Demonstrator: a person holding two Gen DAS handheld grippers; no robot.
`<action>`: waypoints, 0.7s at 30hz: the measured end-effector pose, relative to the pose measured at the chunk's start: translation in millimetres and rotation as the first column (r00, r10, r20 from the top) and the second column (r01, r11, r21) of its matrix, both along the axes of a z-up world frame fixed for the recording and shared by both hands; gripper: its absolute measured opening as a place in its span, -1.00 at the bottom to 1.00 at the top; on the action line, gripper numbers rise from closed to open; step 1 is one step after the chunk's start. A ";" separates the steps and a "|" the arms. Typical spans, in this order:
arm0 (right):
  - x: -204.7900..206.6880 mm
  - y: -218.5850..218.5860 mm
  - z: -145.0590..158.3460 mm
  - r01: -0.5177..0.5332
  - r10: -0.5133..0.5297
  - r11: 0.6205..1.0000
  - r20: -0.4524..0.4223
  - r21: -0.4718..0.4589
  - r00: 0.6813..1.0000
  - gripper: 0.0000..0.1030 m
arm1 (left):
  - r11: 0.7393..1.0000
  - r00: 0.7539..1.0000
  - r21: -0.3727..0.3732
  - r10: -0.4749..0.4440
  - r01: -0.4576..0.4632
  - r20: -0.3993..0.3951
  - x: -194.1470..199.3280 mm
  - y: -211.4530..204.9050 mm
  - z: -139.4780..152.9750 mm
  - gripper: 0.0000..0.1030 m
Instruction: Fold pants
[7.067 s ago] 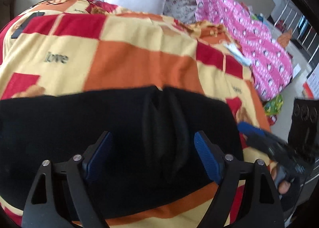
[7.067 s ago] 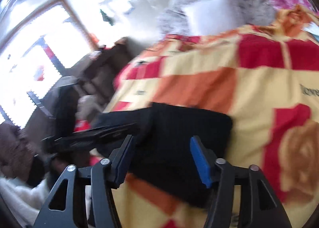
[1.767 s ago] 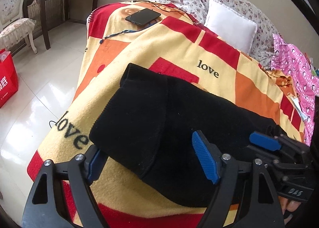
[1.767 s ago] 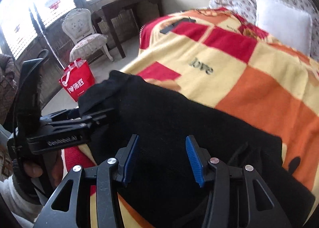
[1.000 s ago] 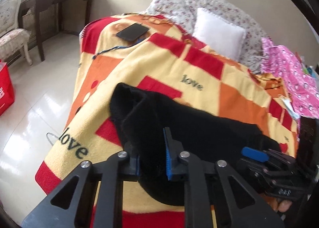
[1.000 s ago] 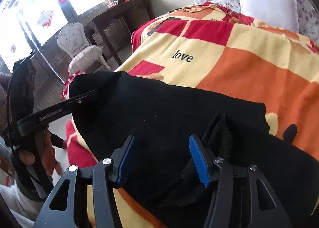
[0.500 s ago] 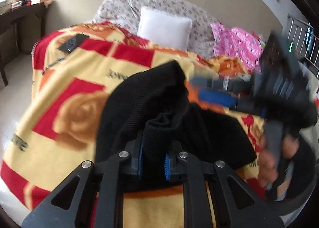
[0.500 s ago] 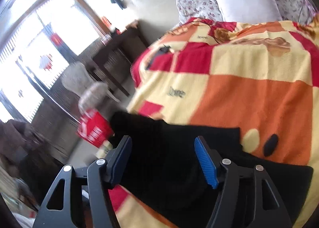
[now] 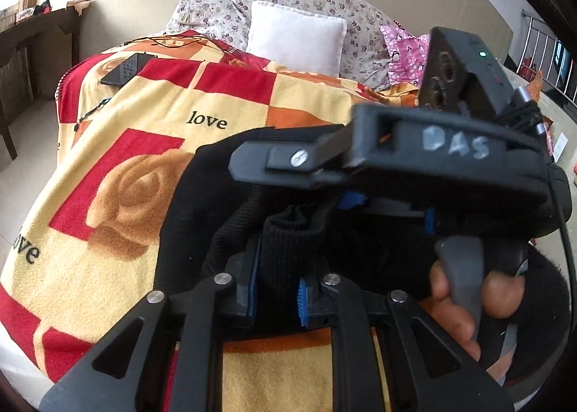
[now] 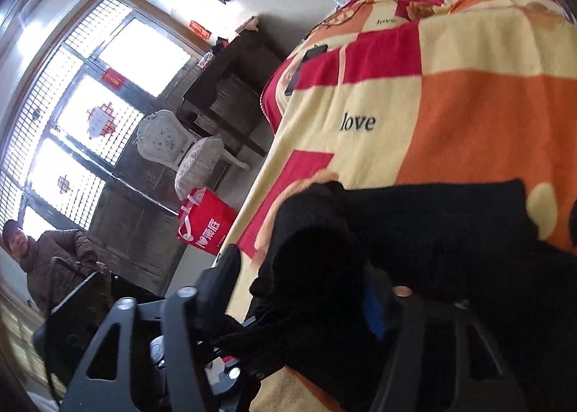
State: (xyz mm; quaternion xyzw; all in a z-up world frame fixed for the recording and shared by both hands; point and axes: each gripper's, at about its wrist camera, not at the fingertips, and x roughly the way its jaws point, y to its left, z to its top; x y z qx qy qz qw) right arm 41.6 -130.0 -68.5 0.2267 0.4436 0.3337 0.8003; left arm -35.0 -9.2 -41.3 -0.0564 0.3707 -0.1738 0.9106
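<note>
Black pants (image 10: 450, 231) bunch over my right tongs (image 10: 306, 307), hiding the fingertips (gap unreadable). My right tongs' body (image 9: 414, 159) masks the pants (image 9: 202, 202) beyond my left tongs (image 9: 276, 285).

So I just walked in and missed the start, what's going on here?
A person is folding black pants on a checked blanket, with a handheld claw in each hand. The left claw is shut on a ribbed edge. The right claw is buried in the cloth, so its state is unclear.

Blanketed bed (image 9: 234, 94) bears black pants (image 9: 187, 217), phone (image 9: 124, 69), pillow (image 9: 295, 36).
</note>
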 end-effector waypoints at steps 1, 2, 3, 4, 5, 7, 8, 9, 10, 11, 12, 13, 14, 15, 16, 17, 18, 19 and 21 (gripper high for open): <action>-0.5 1.7 -2.0 -0.004 0.004 1.000 0.000 -0.004 1.000 -0.05 | 1.000 1.000 0.004 0.001 -0.001 0.002 0.2 -0.6 -0.1 -0.74; -1.5 3.0 -2.6 -0.004 0.004 1.000 0.010 -0.017 1.000 -0.12 | 1.000 1.000 0.008 0.001 -0.001 0.002 0.3 -1.2 0.2 -0.74; -2.7 2.9 -2.3 -0.004 0.004 1.000 0.021 -0.024 1.000 -0.24 | 1.000 1.000 0.010 0.001 -0.001 0.002 0.5 -1.6 0.5 -0.74; -3.6 2.5 -1.7 -0.006 0.007 1.000 0.030 -0.021 1.000 -0.37 | 1.000 1.000 0.012 0.002 -0.002 0.003 0.2 -1.9 0.9 -0.74; -3.7 1.2 -1.2 -0.006 0.007 1.000 0.035 -0.018 0.999 -0.44 | 1.000 1.000 0.017 0.002 -0.002 0.008 -0.2 -3.1 2.6 -0.74; -5.8 -0.8 1.3 0.000 0.001 1.000 0.059 -0.022 0.998 -0.53 | 1.000 1.000 0.026 0.001 -0.001 0.012 -1.1 -4.7 5.3 -0.74; -6.6 -2.6 3.0 0.004 -0.003 1.000 0.068 -0.019 0.998 -0.55 | 1.000 1.000 0.029 -0.002 0.001 0.018 -2.2 -6.6 8.6 -0.73; -8.2 -4.1 5.0 0.007 -0.005 1.000 0.079 -0.016 0.997 -0.57 | 1.000 1.000 0.029 -0.004 0.004 0.020 -2.6 -7.6 10.4 -0.73; -10.5 -6.0 8.6 0.008 -0.007 1.000 0.095 -0.015 0.995 -0.59 | 1.000 1.000 0.028 -0.010 0.009 0.022 -3.6 -9.4 13.4 -0.72; -11.8 -8.2 12.4 0.010 -0.008 1.000 0.107 -0.017 0.994 -0.60 | 1.000 0.999 0.024 -0.021 0.020 0.026 -4.6 -11.9 17.4 -0.72; -14.8 -11.6 17.7 0.015 -0.012 1.000 0.125 -0.022 0.992 -0.61 | 0.999 0.999 0.018 -0.035 0.034 0.032 -6.2 -14.6 22.3 -0.70; -16.3 -14.4 23.1 0.019 -0.015 1.000 0.139 -0.025 0.990 -0.62 | 0.999 0.998 0.012 -0.044 0.043 0.037 -8.1 -16.4 26.0 -0.64; -19.6 -19.9 29.4 0.023 -0.019 0.999 0.157 -0.024 0.987 -0.62 | 0.998 0.997 0.000 -0.060 0.060 0.046 -10.3 -18.8 31.5 -0.58; -22.0 -25.1 33.5 0.026 -0.022 0.999 0.166 -0.020 0.986 -0.62 | 0.997 0.996 -0.012 -0.076 0.077 0.049 -11.1 -20.7 35.4 -0.54; -24.1 -30.5 37.3 0.029 -0.026 0.999 0.173 -0.015 0.985 -0.63 | 0.995 0.994 -0.027 -0.097 0.098 0.049 -12.8 -22.9 39.6 -0.44; -26.7 -37.3 41.0 0.038 -0.036 0.999 0.181 -0.012 0.983 -0.63 | 0.991 0.991 -0.046 -0.122 0.125 0.047 -14.9 -24.9 43.5 -0.34; -28.7 -44.5 43.7 0.051 -0.049 0.999 0.186 -0.009 0.981 -0.63 | 0.987 0.988 -0.061 -0.146 0.149 0.046 -17.5 -26.6 46.8 -0.29; -30.2 -50.5 45.5 0.063 -0.060 0.998 0.190 -0.007 0.980 -0.64 | 0.984 0.986 -0.068 -0.162 0.165 0.047 -20.1 -28.1 49.6 -0.15; -32.2 -64.4 47.1 0.087 -0.085 0.996 0.192 -0.002 0.978 -0.65 | 0.977 0.979 -0.078 -0.196 0.199 0.054 -24.7 -28.8 54.6 -0.05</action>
